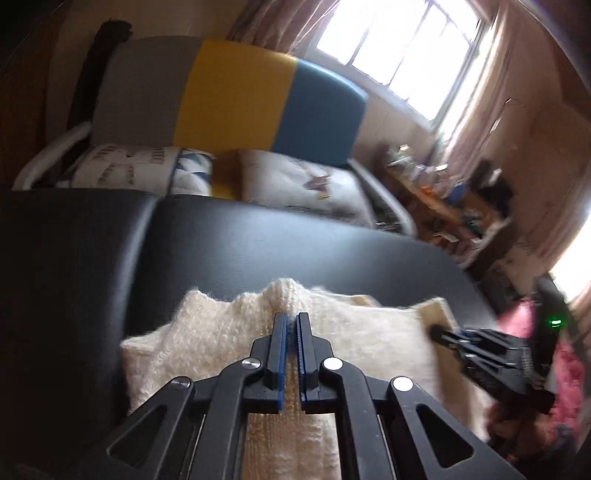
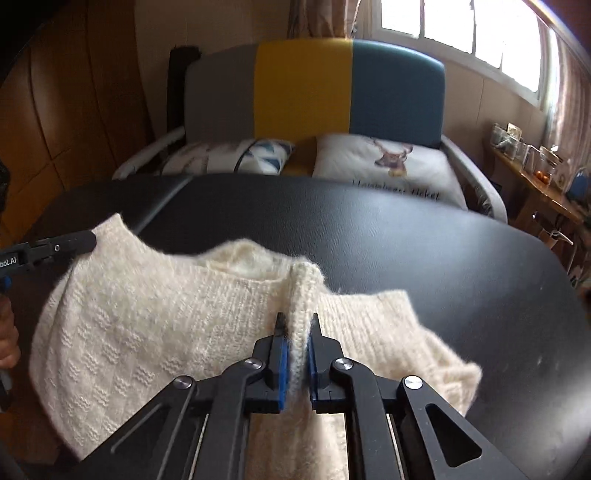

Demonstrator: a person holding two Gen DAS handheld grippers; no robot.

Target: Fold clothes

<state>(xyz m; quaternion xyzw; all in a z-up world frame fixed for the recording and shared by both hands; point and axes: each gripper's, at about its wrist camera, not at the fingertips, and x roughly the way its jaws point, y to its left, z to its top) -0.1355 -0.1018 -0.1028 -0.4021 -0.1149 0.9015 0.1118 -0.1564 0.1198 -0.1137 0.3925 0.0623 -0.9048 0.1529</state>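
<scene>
Both claws pinch the cream sweater (image 2: 147, 332) on the black worktop (image 2: 406, 251); behind it, a grey-yellow-blue sofa (image 2: 303, 85) with cushions, under a bright window (image 2: 461, 33).

Left claw (image 1: 291, 321) and right claw (image 2: 297, 325) each grip a knit fold.

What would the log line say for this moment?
left claw: shut on sweater | right claw: shut on sweater | sweater: on black table

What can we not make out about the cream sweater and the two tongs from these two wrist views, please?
- Lower part of the cream sweater: cut off by the bottom edge and covered by the right tongs, right wrist view.
- Right tongs tips: motion-blurred in the left wrist view.
- Left tongs: only a tip enters the right wrist view's left edge.
- Sideboard items: blurred, too small.
</scene>
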